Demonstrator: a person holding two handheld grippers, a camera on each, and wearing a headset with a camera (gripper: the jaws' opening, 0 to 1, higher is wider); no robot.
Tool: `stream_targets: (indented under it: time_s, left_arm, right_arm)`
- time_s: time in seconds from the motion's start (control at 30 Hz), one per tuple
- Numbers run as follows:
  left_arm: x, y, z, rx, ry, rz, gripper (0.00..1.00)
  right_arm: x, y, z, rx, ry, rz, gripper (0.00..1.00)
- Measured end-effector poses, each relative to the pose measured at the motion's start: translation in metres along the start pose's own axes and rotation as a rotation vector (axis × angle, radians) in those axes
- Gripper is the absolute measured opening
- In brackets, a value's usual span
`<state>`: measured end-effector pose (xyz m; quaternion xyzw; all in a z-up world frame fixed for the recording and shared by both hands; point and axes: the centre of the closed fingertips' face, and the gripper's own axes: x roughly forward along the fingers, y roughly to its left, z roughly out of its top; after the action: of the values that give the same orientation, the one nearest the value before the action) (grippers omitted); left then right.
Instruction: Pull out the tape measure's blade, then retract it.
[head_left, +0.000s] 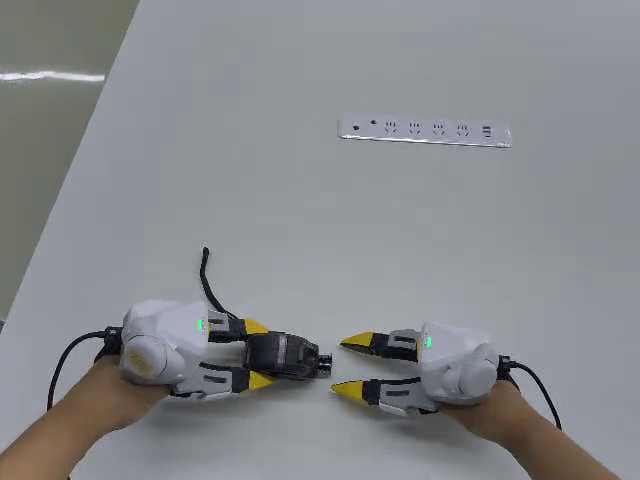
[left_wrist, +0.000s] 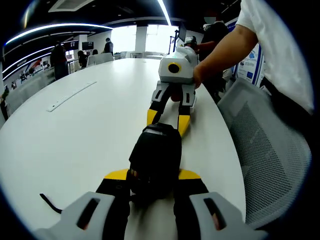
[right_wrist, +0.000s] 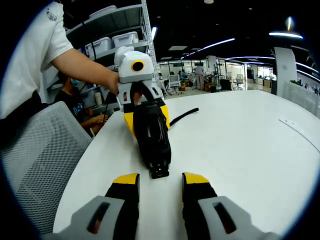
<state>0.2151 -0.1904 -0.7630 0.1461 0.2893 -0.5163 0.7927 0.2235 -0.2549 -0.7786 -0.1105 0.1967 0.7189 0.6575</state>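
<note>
A black tape measure (head_left: 285, 356) lies low over the white table, clamped between the yellow-tipped jaws of my left gripper (head_left: 256, 353). Its blade tip (head_left: 324, 362) points right and no blade is drawn out. From the left gripper view the black case (left_wrist: 156, 157) fills the gap between my jaws. My right gripper (head_left: 347, 366) stands open just right of the blade tip, a small gap away. In the right gripper view the tape measure (right_wrist: 153, 134) ends just ahead of my open fingertips, with its black wrist strap (right_wrist: 184, 115) trailing on the table behind.
A white power strip (head_left: 424, 131) lies farther back on the table (head_left: 300, 200), right of centre. The table's left edge drops to a grey floor. A mesh chair (left_wrist: 270, 155) stands by the table's near side. People stand in the background office.
</note>
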Motion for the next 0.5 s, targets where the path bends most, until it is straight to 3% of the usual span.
stream_targets:
  time_s: [0.5]
  left_arm:
    - [0.0001,-0.0005,-0.0001,-0.007,-0.001,-0.002,0.30]
  right_arm:
    - [0.0105,-0.0005,-0.0014,-0.038,-0.002,0.014,0.26]
